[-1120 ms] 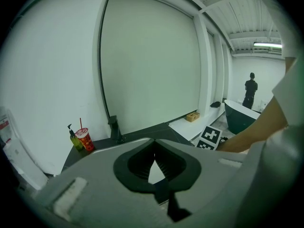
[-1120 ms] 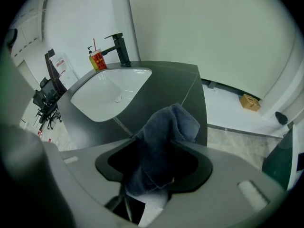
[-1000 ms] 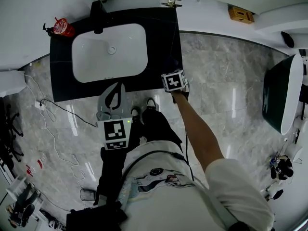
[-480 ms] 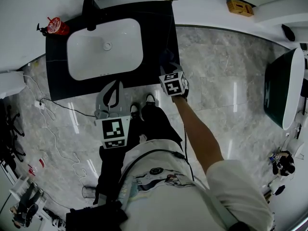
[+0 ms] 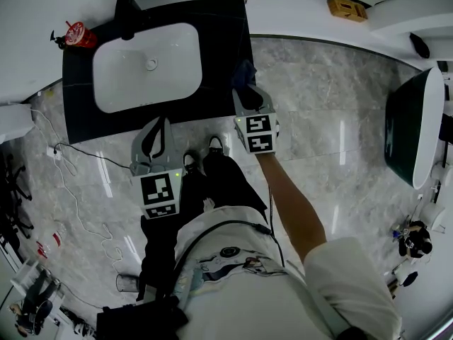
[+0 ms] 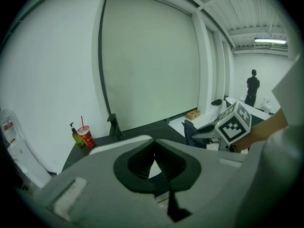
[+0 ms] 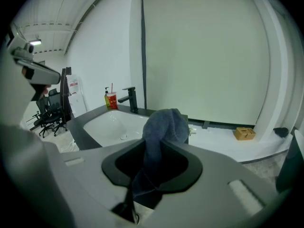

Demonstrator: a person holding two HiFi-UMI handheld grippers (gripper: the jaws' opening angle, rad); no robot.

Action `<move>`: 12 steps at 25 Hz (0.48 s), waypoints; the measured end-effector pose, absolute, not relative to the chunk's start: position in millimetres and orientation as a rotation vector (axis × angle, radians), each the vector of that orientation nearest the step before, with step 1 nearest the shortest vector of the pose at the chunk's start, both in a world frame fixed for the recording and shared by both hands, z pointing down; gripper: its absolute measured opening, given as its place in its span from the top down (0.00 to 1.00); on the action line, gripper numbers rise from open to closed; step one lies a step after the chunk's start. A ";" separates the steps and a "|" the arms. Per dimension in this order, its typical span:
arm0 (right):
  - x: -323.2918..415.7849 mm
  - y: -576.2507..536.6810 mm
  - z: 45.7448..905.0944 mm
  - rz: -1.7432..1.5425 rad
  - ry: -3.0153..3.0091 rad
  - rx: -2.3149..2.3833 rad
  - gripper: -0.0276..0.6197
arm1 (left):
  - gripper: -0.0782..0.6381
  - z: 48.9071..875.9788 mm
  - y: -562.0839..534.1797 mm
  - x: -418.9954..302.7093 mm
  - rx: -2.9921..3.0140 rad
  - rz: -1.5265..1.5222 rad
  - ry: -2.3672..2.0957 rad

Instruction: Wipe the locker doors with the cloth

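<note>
A dark blue cloth (image 7: 162,129) hangs bunched between the jaws of my right gripper (image 7: 156,161), which has just been closing and now pinches it. In the head view the cloth (image 5: 244,73) sticks out past the right gripper (image 5: 245,89), above the right edge of the black vanity counter (image 5: 219,48). My left gripper (image 5: 158,123) is held low in front of the counter, jaws together with nothing in them. The left gripper view shows its jaws (image 6: 154,163) shut, and the right gripper (image 6: 205,135) with the cloth (image 6: 190,129) off to the right.
A white sink (image 5: 145,66) is set in the counter, with a black faucet (image 5: 127,9) and a red cup (image 5: 74,34) behind it. A large pale panel (image 7: 204,56) rises behind. A wooden box (image 5: 341,8), floor cables (image 5: 71,154) and a dark tub (image 5: 410,126) lie around.
The right gripper has risen from the counter's right edge with the cloth between its jaws and now tilts less steeply. The left gripper has stayed about where it was.
</note>
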State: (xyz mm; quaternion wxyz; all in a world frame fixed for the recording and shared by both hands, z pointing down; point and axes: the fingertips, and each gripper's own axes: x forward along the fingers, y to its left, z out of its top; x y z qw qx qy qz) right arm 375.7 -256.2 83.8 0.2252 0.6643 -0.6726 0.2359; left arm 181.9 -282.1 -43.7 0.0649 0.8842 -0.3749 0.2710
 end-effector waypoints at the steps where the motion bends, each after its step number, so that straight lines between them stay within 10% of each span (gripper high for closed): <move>1: 374.5 -254.5 76.6 0.630 -1.866 1.844 0.80 | 0.89 -43.8 -278.9 180.2 2.668 0.814 -1.135; 12: 327.0 -204.7 -3.0 0.389 -1.935 1.973 0.80 | 0.89 -60.2 -226.8 134.5 2.720 0.728 -1.125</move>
